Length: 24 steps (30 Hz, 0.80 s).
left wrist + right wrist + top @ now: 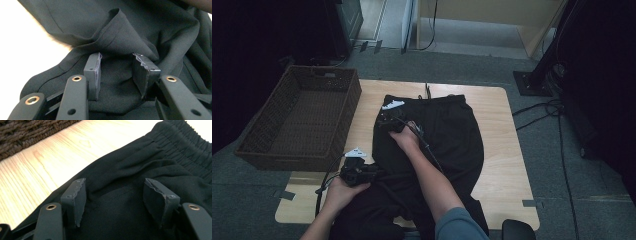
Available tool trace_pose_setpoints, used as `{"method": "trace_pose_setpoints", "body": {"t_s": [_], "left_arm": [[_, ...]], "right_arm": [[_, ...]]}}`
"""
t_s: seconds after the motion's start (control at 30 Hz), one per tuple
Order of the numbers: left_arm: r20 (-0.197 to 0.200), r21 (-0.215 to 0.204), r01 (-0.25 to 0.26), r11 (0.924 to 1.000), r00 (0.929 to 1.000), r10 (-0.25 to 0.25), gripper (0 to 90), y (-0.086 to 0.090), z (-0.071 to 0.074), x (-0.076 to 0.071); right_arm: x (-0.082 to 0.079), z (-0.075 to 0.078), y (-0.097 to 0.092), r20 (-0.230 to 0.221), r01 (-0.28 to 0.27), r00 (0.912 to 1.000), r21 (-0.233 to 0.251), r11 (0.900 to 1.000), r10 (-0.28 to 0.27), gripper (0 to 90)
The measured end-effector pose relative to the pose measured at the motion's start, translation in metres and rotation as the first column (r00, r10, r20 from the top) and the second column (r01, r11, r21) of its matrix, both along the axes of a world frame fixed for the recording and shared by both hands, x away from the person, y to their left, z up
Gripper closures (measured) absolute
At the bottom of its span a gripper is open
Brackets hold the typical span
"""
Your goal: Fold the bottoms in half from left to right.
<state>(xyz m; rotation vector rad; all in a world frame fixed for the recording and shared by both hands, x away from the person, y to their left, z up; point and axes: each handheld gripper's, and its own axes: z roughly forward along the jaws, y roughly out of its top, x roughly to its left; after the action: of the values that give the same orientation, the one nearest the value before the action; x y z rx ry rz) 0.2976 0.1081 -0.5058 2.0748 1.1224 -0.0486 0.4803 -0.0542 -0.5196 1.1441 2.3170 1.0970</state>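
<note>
Black trousers (447, 130) lie spread on the wooden table (502, 165), elastic waistband (442, 98) at the far end. My right gripper (387, 120) rests low on the trousers' left edge just below the waistband (185, 137). Its jaws (116, 183) stand open, with flat black cloth (120, 202) between the pads and nothing pinched. My left gripper (364, 172) sits at the near left of the garment, by the bunched leg. It is open (117, 58), and a raised fold of cloth with a hem (120, 32) stands just ahead of its pads.
A dark wicker basket (302, 117) stands against the table's left side, close to the right gripper, and its weave (30, 132) fills the upper left of the right gripper view. Bare wood (50, 162) lies between basket and trousers. Cables (542, 112) trail on the floor at right.
</note>
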Motion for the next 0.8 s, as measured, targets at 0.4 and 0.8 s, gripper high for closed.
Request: {"method": "trace_pose_setpoints", "body": {"t_s": [0.4,0.8], "left_arm": [[0.014,0.017,0.004,0.9999,0.9999,-0.004,76.3,-0.002,-0.002,-0.006],[0.003,-0.035,-0.008,0.9994,1.0,0.008,90.0,0.0,0.01,-0.01]], "right_arm": [[-0.006,0.0,-0.007,0.019,0.034,0.9993,0.001,0.9994,-0.034,66.7],[-0.005,0.006,-0.009,-0.005,0.06,0.9982,-0.029,0.9978,-0.06,87.2]]}}
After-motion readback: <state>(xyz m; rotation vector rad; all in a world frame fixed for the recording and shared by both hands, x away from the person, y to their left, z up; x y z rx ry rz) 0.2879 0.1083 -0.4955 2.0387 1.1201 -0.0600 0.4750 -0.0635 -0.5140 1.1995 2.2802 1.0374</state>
